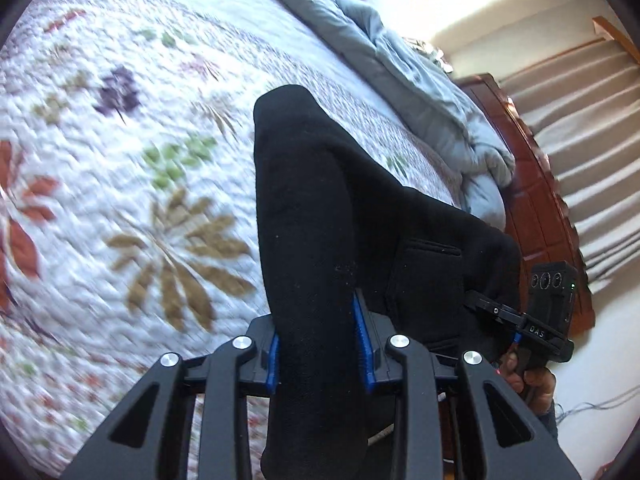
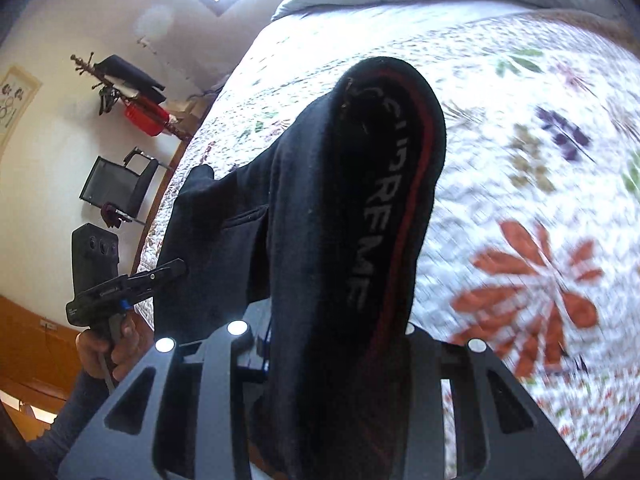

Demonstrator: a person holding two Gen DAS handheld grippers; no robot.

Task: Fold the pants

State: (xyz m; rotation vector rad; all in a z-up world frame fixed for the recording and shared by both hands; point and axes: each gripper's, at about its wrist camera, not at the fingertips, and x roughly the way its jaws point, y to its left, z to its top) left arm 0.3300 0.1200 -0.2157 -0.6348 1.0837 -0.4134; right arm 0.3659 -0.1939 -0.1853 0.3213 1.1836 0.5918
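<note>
- Pants [image 1: 320, 208], black sweatpants by the look of them, are up off the bed and hanging between both grippers, above the floral quilt [image 1: 120, 160].
- Left gripper [image 1: 320, 344] is pinching a thick roll of the black fabric between its blue pads [image 1: 362, 344]; the cloth runs straight through the jaws and drapes forward.
- Right gripper [image 2: 336, 344] has the waistband end, with grey lettering and a red stripe [image 2: 404, 216] showing on the inside of the band. Cloth fills the gap between its fingers, so it reads as clamped on the pants, though the pads themselves are mostly buried.
- Each wrist view catches the other gripper off to the side, gripped in the person's hand [image 2: 108, 344], with fabric sagging between the two.
- A pocket opening [image 1: 432, 246] shows on the hanging panel.
- A grey-blue duvet [image 1: 420, 92] is bunched at the far side of the bed, well apart from the action.
- Progress call: early days. The garment is bunched and airborne, no flat crease visible anywhere. Laying it out on the quilt, lining up the legs and making the folds all appear to be still ahead.
</note>
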